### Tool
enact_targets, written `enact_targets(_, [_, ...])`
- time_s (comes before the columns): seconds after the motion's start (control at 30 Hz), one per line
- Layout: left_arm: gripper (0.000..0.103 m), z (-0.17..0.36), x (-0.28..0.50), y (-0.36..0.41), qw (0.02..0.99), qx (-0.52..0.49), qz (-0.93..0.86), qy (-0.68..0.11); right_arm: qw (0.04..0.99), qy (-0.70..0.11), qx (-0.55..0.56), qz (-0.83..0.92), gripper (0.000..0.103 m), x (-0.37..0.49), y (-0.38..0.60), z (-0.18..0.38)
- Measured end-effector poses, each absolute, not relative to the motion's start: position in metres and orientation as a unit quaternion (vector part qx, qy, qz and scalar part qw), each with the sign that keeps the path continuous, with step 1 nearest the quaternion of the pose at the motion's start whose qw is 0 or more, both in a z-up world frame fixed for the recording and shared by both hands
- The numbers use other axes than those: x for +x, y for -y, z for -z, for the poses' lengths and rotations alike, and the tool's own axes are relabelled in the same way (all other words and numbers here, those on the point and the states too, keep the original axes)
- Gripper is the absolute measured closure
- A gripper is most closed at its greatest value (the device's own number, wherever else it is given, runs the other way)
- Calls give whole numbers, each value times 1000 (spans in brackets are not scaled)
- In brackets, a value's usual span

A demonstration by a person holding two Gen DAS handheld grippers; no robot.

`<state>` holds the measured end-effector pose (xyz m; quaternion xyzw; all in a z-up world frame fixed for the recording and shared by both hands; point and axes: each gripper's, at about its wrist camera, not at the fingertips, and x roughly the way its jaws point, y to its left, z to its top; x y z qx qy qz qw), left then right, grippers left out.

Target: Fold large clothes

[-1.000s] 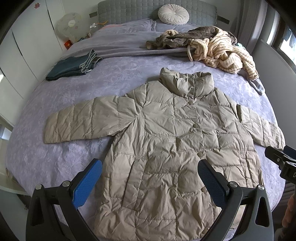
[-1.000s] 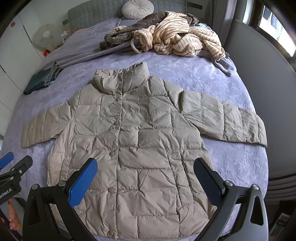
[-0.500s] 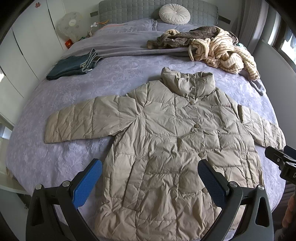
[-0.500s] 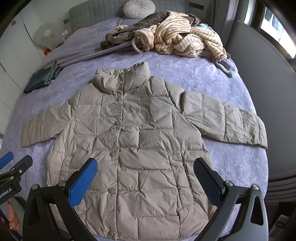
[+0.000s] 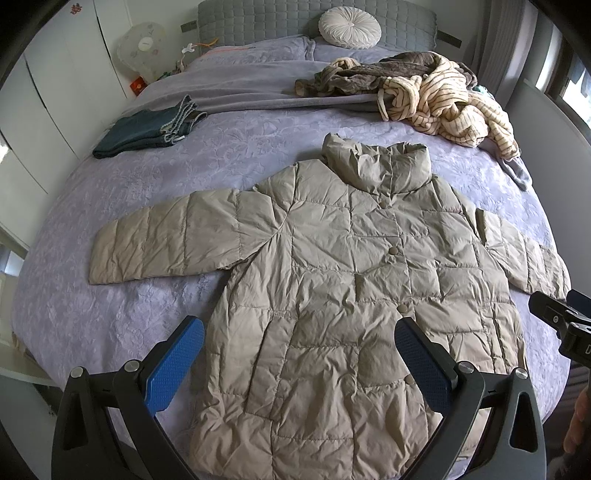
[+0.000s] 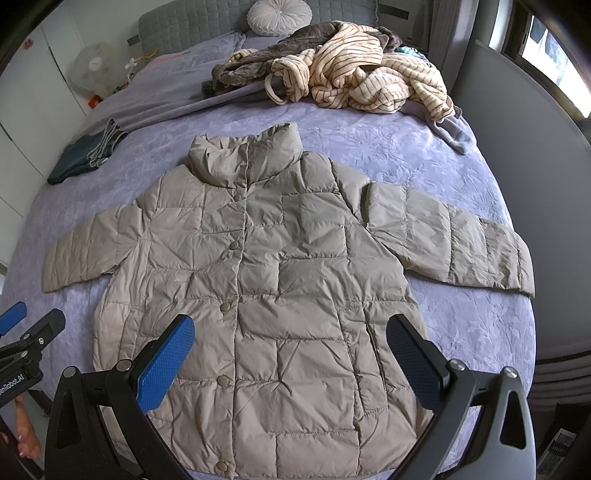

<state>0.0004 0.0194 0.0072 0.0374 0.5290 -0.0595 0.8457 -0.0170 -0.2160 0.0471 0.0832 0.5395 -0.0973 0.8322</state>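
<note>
A beige quilted puffer coat [image 5: 351, 280] lies flat and buttoned on the purple bedspread [image 5: 122, 314], collar toward the headboard, both sleeves spread out sideways. It also fills the right wrist view [image 6: 280, 280]. My left gripper [image 5: 299, 365] is open and empty, held above the coat's lower left part. My right gripper [image 6: 291, 362] is open and empty above the coat's hem. The right gripper's fingers [image 5: 554, 314] show at the right edge of the left wrist view, and the left gripper's fingers [image 6: 33, 328] at the left edge of the right wrist view.
Folded dark jeans [image 5: 147, 127] lie at the far left of the bed. A heap of striped cream and brown clothes [image 5: 436, 88] lies at the far right. A round pillow [image 5: 349, 27] leans on the grey headboard. A fan [image 5: 142, 46] stands by the white wardrobes.
Both views have shifted slightly; the coat sits marginally lower and further right in frame. Nothing was grasped or moved on the bed.
</note>
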Motion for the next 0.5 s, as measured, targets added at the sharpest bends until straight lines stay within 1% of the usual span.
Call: enact_targets(0.5, [0, -7, 0, -18, 845, 37, 60, -530, 831, -541, 83, 98, 0, -14, 215, -45])
